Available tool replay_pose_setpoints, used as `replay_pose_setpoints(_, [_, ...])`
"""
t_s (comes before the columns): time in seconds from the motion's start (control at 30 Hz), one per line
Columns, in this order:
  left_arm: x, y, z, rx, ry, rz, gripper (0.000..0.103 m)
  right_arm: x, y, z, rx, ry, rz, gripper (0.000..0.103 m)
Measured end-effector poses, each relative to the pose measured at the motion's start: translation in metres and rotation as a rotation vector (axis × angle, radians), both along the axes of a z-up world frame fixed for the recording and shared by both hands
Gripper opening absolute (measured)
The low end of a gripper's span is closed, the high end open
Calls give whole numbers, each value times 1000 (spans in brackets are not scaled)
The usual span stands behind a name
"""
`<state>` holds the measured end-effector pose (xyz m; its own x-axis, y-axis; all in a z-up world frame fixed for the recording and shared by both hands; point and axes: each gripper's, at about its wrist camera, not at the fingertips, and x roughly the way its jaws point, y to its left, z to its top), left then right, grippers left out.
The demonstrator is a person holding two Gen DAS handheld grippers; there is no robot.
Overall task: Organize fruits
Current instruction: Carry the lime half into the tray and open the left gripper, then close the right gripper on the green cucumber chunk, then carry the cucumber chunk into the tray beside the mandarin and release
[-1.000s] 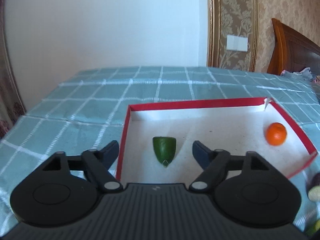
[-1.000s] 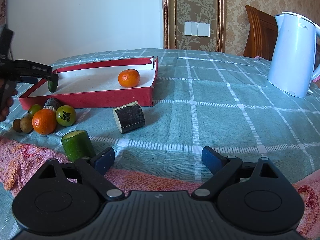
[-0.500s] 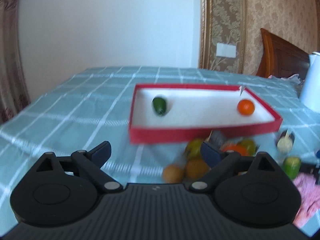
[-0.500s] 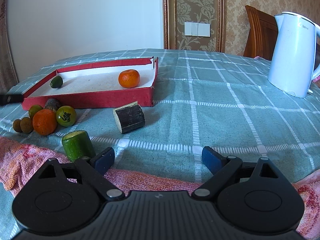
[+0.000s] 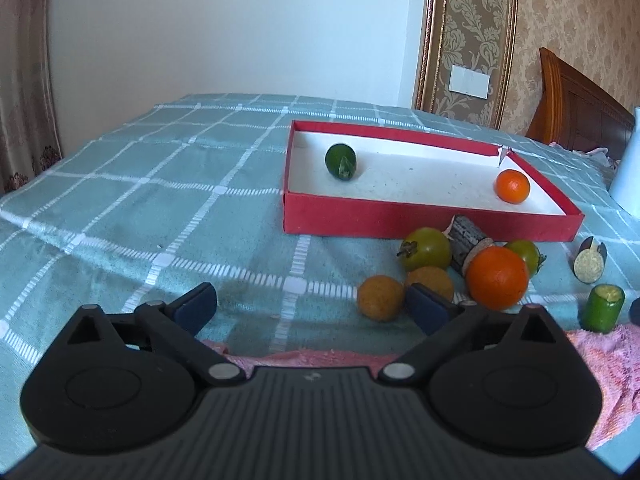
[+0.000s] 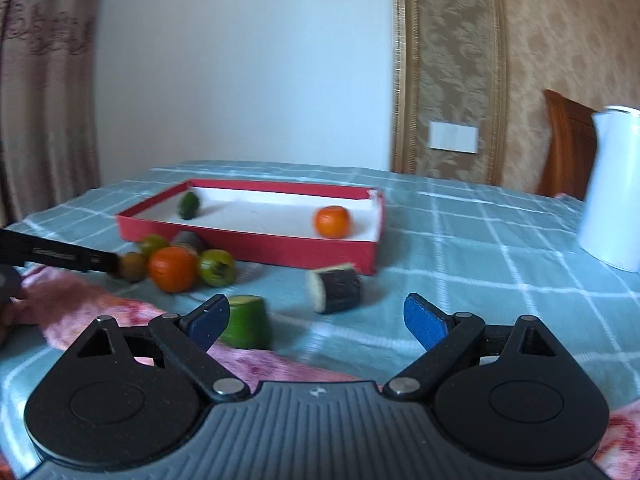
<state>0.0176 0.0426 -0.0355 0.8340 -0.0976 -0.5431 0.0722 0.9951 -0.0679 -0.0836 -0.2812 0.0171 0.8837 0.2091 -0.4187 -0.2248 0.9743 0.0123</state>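
The left gripper (image 5: 310, 304) stands wide open over the checked cloth (image 5: 160, 184), holding nothing; two brown fruits (image 5: 380, 298) lie just by its right finger, at about two o'clock; behind them a large orange (image 5: 497, 278) touches two green tomatoes (image 5: 426, 249); the red tray (image 5: 432, 218), at one o'clock, holds a green pepper piece (image 5: 341, 162) and a small orange (image 5: 512, 186), well apart; the right gripper (image 6: 316, 322) is likewise wide open and empty, a cucumber stub (image 6: 246, 322) beside its left finger, a dark eggplant chunk (image 6: 335, 288) at twelve o'clock
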Motion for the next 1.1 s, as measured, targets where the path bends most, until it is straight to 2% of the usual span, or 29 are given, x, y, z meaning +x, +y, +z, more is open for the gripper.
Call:
replay_pose_setpoints(0.1, [2,5,-1,-29,13,4,103,9,18,-1,-41,54,40,95])
replay_pose_setpoints(0.27, [0,8,-1,-54,8,-5,103,24,37,-7,-87,116,33,94])
replay_pose_setpoints(0.4, [0,10,-1,-66,7,-7,103,34,40,-10,-63,176,39,83])
replay_pose_setpoints(0.47, [-1,11,-1,-68,6,-7,103,37,41,-12,-51,193,43,81])
replay_pose_setpoints(0.6, [-1,10,0,-60,8,-7,103,40,43,-12,-35,212,60,59])
replay_pose_setpoints(0.67, [-1,10,0,-59,9,-7,103,42,44,-12,-30,217,60,56])
replay_pose_setpoints(0.73, [-1,9,0,-59,9,-8,103,42,45,-12,-26,216,60,46])
replay_pose_setpoints(0.93, [-1,9,0,-59,8,-7,103,43,45,-11,-45,212,32,35])
replay_pose_setpoints(1.1, [-1,10,0,-61,8,-8,103,43,42,-11,-35,212,25,33])
